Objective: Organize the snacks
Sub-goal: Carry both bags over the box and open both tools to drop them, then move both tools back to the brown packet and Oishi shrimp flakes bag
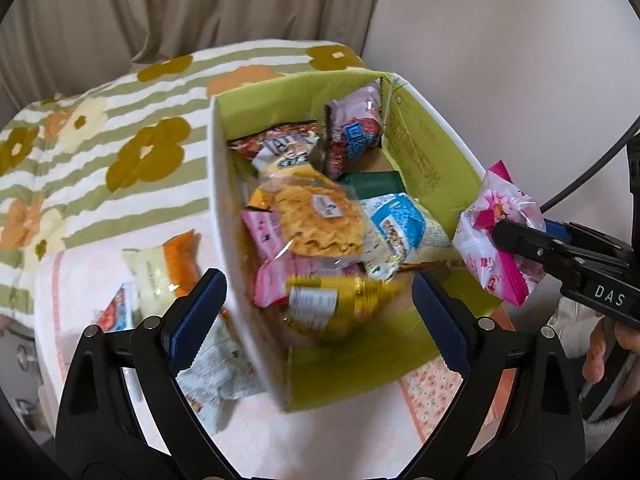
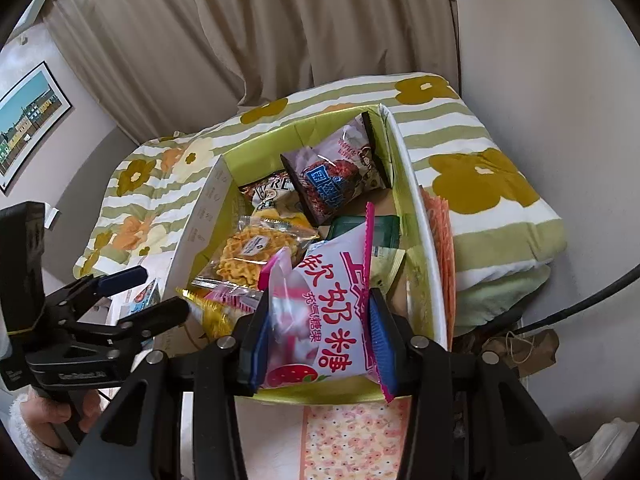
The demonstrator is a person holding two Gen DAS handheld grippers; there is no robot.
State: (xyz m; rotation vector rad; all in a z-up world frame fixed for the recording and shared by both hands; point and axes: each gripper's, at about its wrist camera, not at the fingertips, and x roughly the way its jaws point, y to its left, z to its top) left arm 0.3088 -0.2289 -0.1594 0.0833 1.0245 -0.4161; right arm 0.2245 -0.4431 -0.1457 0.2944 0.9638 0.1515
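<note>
Blue-padded fingers of our right tool (image 2: 316, 340) sit closest to the lens, closed on a pink-and-white candy bag (image 2: 320, 316) — a puffy, air-filled pouch with crimped magenta edges. We hold it above the near end of the green-lined box (image 2: 416, 240), over the other packets. From the left wrist view the same bag (image 1: 498, 236) hangs off the box's right rim, pinched near one end.

Our left tool (image 1: 316, 320) stands wide open with nothing pressed between its pads; a blurred gold-wrapped packet (image 1: 340, 304) lies in the box between and below them, apparently loose.

We judge the bag to be very light and soft. Its film looks slick, and the air inside lets it bulge and twist, so a grip across the belly may let it squirm. The flat crimped seam gives a firmer hold. The contents seem soft sweets, so squeezing risks little beyond a popped pouch.

Several packets remain outside on the bed cover — an orange-and-white one (image 1: 160, 276) just beside the box wall. The clear-wrapped crispy cake (image 1: 320, 216) looks brittle and wants a gentle hold.
</note>
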